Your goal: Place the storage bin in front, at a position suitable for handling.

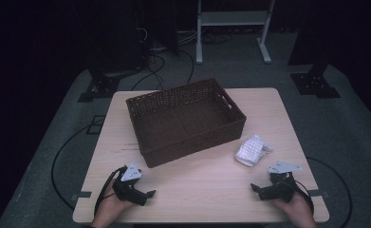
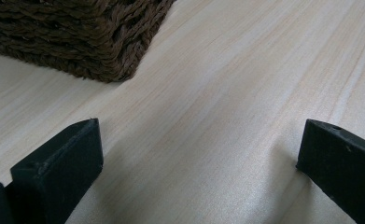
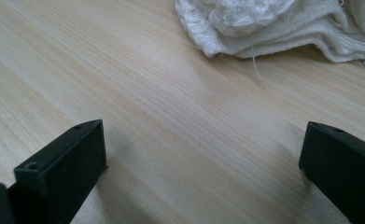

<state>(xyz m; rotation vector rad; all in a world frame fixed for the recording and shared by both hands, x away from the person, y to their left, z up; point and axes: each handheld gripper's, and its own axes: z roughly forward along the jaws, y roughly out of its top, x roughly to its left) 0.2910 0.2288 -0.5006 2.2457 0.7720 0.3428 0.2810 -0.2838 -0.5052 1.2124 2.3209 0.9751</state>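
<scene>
A pale wooden bench [image 1: 202, 180] with rounded corners is standing on a grey carpeted floor [image 1: 354, 142], and the room around it is lying in deep shadow. Beyond the bench, a white metal frame [image 1: 233, 28] is rising from the floor, dark stands [image 1: 316, 80] are sitting at either side, and black cables [image 1: 169, 61] are trailing across the carpet.

A dark brown wicker basket [image 1: 147, 124] is sitting on the far half of the bench, turned at a slight angle, its inside showing nothing but weave. In the left gripper view its woven corner [image 2: 77, 37] is resting on the light wood grain at upper left.

A crumpled white cloth [image 1: 252, 150] is lying on the bench to the right of the basket, apart from it and near the right edge. In the right gripper view the cloth [image 3: 273, 23] is lying just ahead of the jaws, not touching them.

The left hand-held gripper [image 1: 147, 194] is resting low at the near left of the bench, its jaws standing wide apart with only bare wood between them. The right hand-held gripper [image 1: 255, 188] is resting at the near right, just short of the cloth, its jaws likewise spread wide and holding nothing.
</scene>
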